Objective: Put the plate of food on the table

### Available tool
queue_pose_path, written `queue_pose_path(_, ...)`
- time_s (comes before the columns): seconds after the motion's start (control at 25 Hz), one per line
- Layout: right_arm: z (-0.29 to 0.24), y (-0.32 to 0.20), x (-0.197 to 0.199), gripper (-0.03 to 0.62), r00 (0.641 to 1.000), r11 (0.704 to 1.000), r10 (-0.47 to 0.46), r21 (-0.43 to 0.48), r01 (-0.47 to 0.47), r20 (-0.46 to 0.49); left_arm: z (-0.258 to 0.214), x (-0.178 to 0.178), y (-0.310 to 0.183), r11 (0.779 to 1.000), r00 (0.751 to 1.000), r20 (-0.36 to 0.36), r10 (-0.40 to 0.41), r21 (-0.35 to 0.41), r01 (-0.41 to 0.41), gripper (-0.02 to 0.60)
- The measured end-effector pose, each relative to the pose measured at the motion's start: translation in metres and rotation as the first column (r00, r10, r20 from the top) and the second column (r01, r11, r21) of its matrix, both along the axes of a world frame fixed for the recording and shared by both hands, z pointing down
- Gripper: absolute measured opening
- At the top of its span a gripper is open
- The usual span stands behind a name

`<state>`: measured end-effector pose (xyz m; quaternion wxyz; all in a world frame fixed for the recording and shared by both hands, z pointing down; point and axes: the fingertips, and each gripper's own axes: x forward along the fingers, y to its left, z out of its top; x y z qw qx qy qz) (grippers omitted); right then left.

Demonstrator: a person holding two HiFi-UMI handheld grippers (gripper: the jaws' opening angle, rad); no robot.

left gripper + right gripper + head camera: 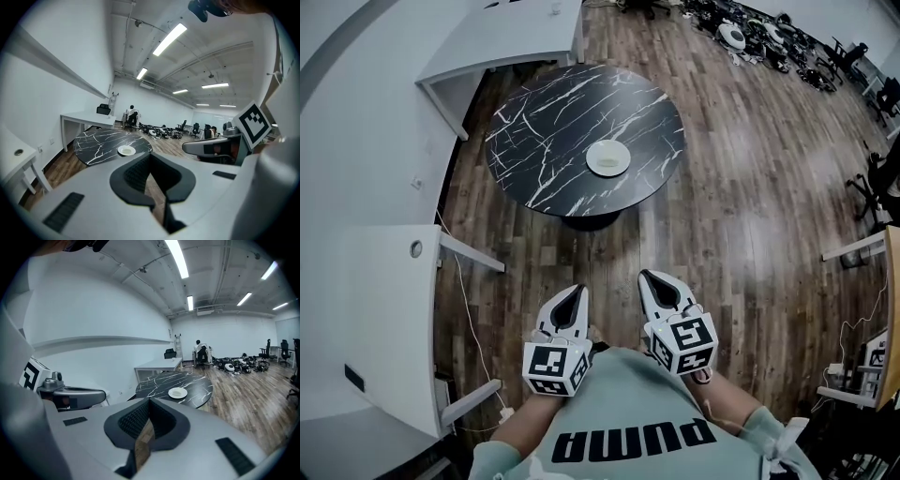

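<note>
Bright, even light falls from long ceiling lamps (169,39). The wooden floor (750,187) shows soft glare. Fisheye distortion bends every edge, and the corners go dark.

White plate (608,157), black white-veined marble table (534,131)

Beyond the matt grey plastic left gripper (577,291), the round black white-veined marble-look table (534,131) looks glossy, over brown wood-plank floor (750,187).

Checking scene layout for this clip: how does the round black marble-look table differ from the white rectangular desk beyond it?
The round black marble-look table is white-veined; the white rectangular desk is plain. The table rests on one central base, the desk on end legs. Both stand on the wooden floor.
</note>
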<state>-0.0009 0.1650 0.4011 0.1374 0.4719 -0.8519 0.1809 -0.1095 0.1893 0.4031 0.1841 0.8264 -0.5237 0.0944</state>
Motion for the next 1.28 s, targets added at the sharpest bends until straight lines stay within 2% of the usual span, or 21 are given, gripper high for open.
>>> queue_pose_path(0.24, -0.005, 0.033, 0.046, 0.009, 0.999, 0.999, -0.036, 0.027, 0.036, -0.013, -0.006, 0.048, 0.038, 0.999, 1.000, -0.006, -0.028, 0.023, 0.028, 0.006)
queue_pose_path(0.68, 0.002, 0.104, 0.094, 0.009, 0.994, 0.992, -0.106, 0.061, 0.108, -0.029, 0.001, 0.095, 0.113, 0.993, 0.994, 0.018, -0.108, 0.047, 0.107, 0.006)
queue_pose_path(1.04, 0.025, 0.148, 0.105, 0.008, 0.990, 0.990, -0.138, 0.035, 0.140, -0.041, 0.023, 0.101, 0.153, 0.989, 0.987, 0.057, -0.148, 0.032, 0.146, 0.006)
queue_pose_path(1.28, 0.031, 0.157, 0.105, 0.008, 0.990, 0.990, -0.139, 0.029, 0.140, -0.036, 0.030, 0.102, 0.162, 0.988, 0.986, 0.068, -0.151, 0.025, 0.150, 0.006)
